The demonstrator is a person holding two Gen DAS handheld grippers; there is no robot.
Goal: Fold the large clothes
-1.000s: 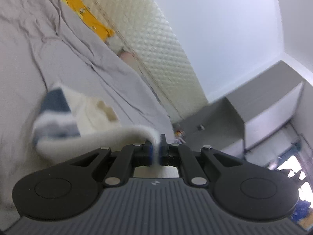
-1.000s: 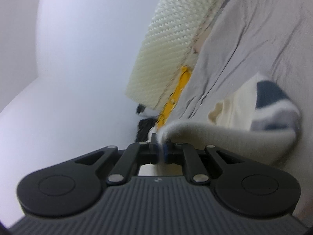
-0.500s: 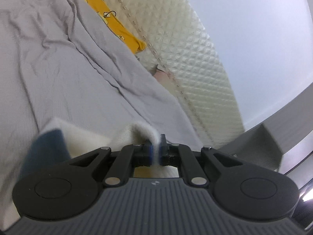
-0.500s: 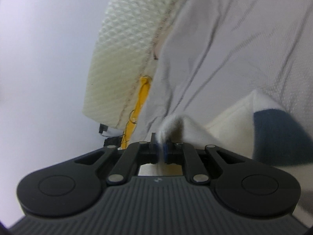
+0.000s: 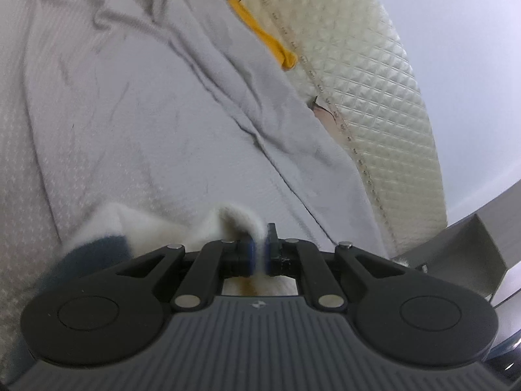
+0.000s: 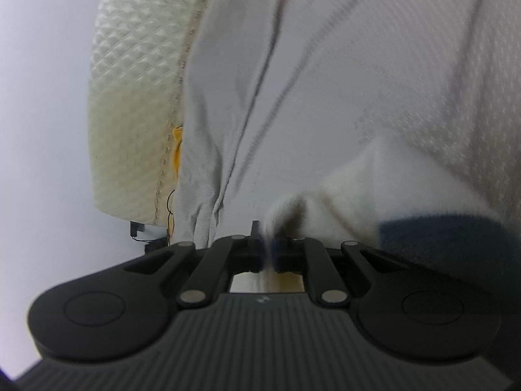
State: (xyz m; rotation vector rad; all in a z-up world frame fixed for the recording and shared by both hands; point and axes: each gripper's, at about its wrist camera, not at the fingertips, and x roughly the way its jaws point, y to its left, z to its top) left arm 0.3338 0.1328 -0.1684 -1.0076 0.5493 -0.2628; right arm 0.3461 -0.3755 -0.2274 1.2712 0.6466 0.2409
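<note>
Both claws are clamped on the fuzzy cream sweater: left gripper and right gripper each pinch an edge, fabric spreading just ahead over the grey bedsheet near the quilted headboard.

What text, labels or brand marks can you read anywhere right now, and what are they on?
No readable words or numbers in either view.
Left gripper: a small white logo mark on its grey body, no letters.
Right gripper: the same small mark, too faint to read.
Cream sweater, grey bedsheet, quilted headboard: no print visible.
</note>
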